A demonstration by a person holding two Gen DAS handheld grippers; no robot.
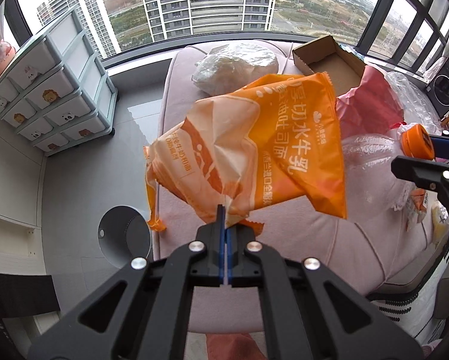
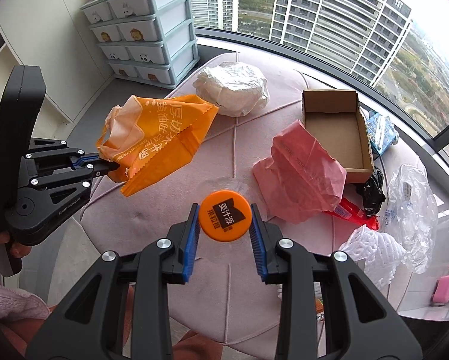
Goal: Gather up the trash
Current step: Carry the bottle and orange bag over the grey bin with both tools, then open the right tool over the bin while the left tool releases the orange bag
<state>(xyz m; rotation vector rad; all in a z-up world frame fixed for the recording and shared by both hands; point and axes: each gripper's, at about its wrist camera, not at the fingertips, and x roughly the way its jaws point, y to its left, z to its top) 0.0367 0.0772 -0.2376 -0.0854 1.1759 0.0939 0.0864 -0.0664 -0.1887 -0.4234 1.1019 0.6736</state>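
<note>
Trash here means wrappers and bags strewn over a pink ottoman (image 2: 152, 210). Pinched flat between the fully closed jaws of the left gripper (image 1: 224, 210) is a corner of the orange bread bag (image 1: 254, 138), which hangs lifted off the cushion, probably so it can swing to the grey bin (image 1: 125, 234) down and to that gripper's left. The right gripper (image 2: 224, 225) clasps an orange bottle cap (image 2: 225, 215) between its blue pads (image 2: 191, 240), jaws partly apart at cap width; whether a clear bottle hangs beneath cannot be told. Beyond it to the right lie a pink paper bag (image 2: 299, 171) and a cardboard box (image 2: 335, 132), ahead a white wrapped bundle (image 2: 233, 90).
</note>
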